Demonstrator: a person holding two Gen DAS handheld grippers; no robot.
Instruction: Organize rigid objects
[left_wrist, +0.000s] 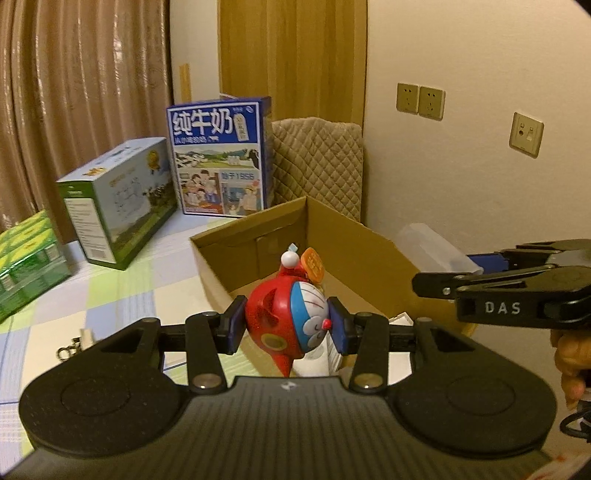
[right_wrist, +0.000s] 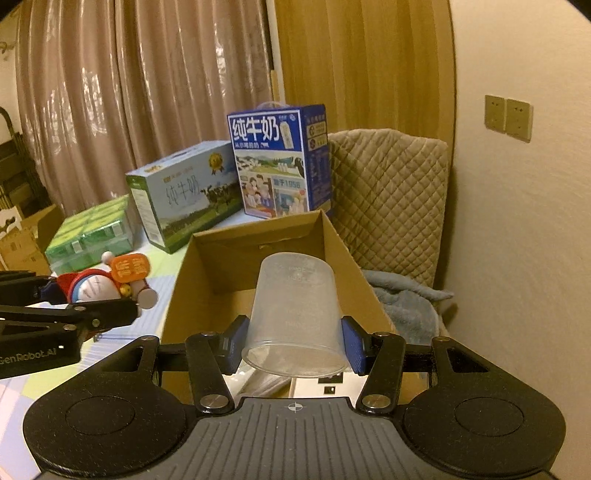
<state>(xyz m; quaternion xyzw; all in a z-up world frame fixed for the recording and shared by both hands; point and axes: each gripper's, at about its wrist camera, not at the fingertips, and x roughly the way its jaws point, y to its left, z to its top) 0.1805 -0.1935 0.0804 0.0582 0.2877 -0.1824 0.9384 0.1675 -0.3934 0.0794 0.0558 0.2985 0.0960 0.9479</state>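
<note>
Your left gripper is clamped on a Doraemon toy, its blue pads pressing the red shell on one side and the blue-and-white face on the other, just short of the cardboard box's near wall. Only the left wrist view shows the toy's pointed red tip hanging below the pads and your hand behind the right gripper. Only the right wrist view shows what your right gripper grasps: a translucent plastic measuring cup, tipped with its open mouth toward the camera, over the box's near end. The toy wears an orange tag at its top. Beyond the box stands a blue milk carton.
</note>
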